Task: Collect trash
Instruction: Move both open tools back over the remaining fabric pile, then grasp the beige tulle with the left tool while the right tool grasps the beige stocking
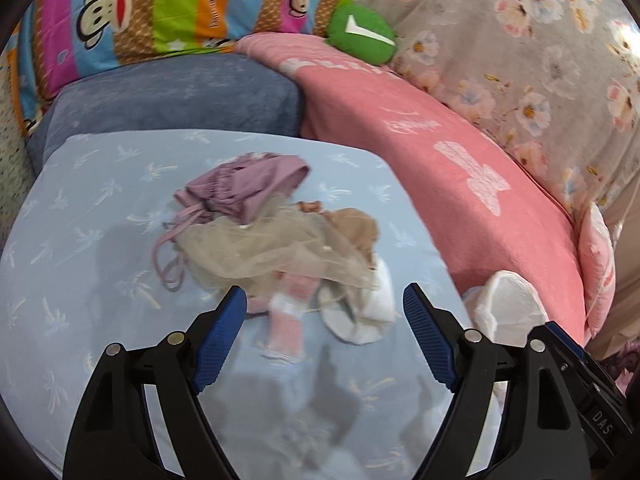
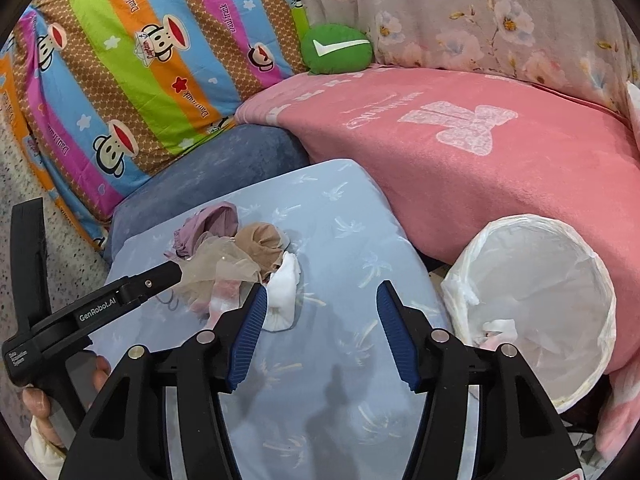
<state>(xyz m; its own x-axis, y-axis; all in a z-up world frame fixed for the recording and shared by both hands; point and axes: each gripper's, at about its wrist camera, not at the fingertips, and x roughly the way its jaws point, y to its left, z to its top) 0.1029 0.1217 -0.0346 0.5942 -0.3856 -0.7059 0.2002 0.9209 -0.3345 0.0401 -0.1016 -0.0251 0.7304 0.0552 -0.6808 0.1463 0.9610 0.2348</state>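
Observation:
A small pile lies on a light blue palm-print pillow (image 1: 100,208): a purple drawstring cloth (image 1: 244,188), beige mesh (image 1: 272,252), a brown stocking (image 1: 356,228), a pink-and-white piece (image 1: 286,320) and a crumpled white tissue (image 1: 372,312). My left gripper (image 1: 324,298) hangs open just short of the pile, with nothing between its blue pads. In the right wrist view my right gripper (image 2: 322,292) is also open and empty. The white tissue (image 2: 284,292) lies just beyond its left pad. The left gripper's finger (image 2: 160,276) reaches the pile from the left.
A bin with a white liner (image 2: 536,312) stands to the right of the pillow, with a small white and pink scrap (image 2: 498,330) inside. Behind are a pink blanket (image 2: 480,168), a blue cushion (image 2: 224,168), a striped monkey-print quilt (image 2: 132,80) and a green round cushion (image 2: 336,50).

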